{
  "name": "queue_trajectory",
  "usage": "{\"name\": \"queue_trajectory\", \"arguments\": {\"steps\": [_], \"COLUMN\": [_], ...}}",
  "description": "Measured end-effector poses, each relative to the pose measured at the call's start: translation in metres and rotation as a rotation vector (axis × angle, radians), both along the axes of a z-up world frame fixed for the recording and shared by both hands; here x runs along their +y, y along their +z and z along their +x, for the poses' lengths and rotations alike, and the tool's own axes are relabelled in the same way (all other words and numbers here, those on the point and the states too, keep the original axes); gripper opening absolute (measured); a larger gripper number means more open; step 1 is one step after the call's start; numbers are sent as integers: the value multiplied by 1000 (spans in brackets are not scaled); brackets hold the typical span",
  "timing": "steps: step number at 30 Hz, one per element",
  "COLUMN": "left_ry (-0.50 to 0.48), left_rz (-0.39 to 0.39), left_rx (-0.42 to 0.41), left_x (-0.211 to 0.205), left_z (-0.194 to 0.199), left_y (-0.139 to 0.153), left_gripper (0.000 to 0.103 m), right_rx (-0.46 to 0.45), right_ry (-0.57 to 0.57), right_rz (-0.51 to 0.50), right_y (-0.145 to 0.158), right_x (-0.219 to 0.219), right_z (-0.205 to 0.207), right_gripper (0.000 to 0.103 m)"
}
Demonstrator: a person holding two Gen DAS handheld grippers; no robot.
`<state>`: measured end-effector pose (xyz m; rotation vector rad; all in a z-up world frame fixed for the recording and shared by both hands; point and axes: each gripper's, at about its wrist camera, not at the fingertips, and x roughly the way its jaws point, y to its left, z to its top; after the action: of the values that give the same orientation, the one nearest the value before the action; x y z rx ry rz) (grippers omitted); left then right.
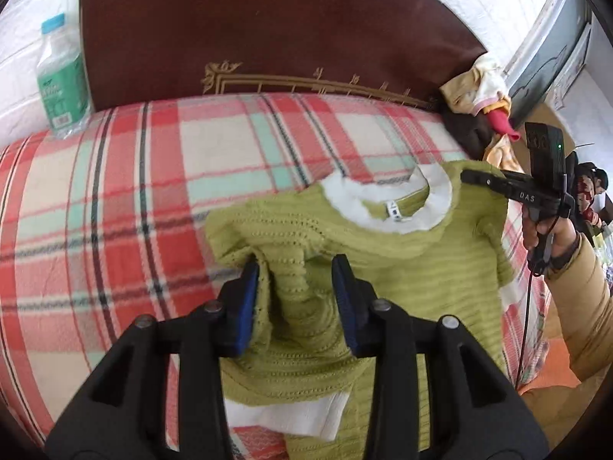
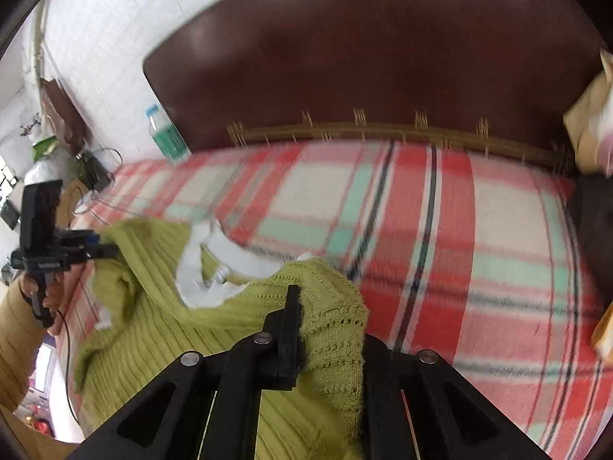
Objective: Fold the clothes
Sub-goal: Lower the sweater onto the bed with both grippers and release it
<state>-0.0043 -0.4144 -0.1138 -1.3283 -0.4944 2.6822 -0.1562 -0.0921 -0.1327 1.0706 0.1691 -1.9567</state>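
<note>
A: Green knit, a sweater (image 1: 402, 268), is seen spread on the plaid blanket (image 1: 115, 211), near the edge closest to the person; the white collar (image 1: 440, 195) is turned toward the dark wooden headboard (image 1: 268, 30).

B: Left gripper (image 1: 295, 299)?

A: Its blue-padded fingers (image 1: 245, 303) are held apart, and a bunched sleeve of the sweater is seen between them. Cloth is touched by the left pad; a gap is seen at the other. No clamp is shown, so it is logged as released.

B: Right gripper (image 2: 329, 329)?

A: In the right wrist view a fold of knit at the shoulder is draped over and between the fingers, and one finger is hidden by the cloth. In the left wrist view the same gripper (image 1: 482, 180) is seen with its tip on the shoulder beside the collar. A grasp of the sweater is read, with fingers clenched on it.

B: Anything else?

A: A plastic bottle (image 1: 61, 80) with a blue cap and green label is stood at the far left corner, beside the headboard. A heap of yellow and pink clothes (image 1: 482, 88) is seen at the far right corner. The right wrist view is blurred.
</note>
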Motion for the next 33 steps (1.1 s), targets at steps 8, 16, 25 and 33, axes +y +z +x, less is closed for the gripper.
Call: {"name": "queue_trajectory", "arguments": {"steps": [8,16,25,33], "left_ry": [128,41,-206,-214], "left_rz": [-16,-20,-264,-403], "left_rx": [37,17,-126,-128], "left_x": [-27,-21,44,64], "left_z": [5,-31,-86,-85], "left_y": [-3,10,-19,-29], "left_gripper": [38,76,76,16], "right_rx": [45,-5,32,81], "right_ry": [7,-56,146,224], "right_rz": [133,94,218,270], "right_y": [-9,-21,-25,-41], "right_x": [-27,-16,-75,-93], "right_z": [-24,-41,-41,-30], "right_gripper": [29,54,72,9]}}
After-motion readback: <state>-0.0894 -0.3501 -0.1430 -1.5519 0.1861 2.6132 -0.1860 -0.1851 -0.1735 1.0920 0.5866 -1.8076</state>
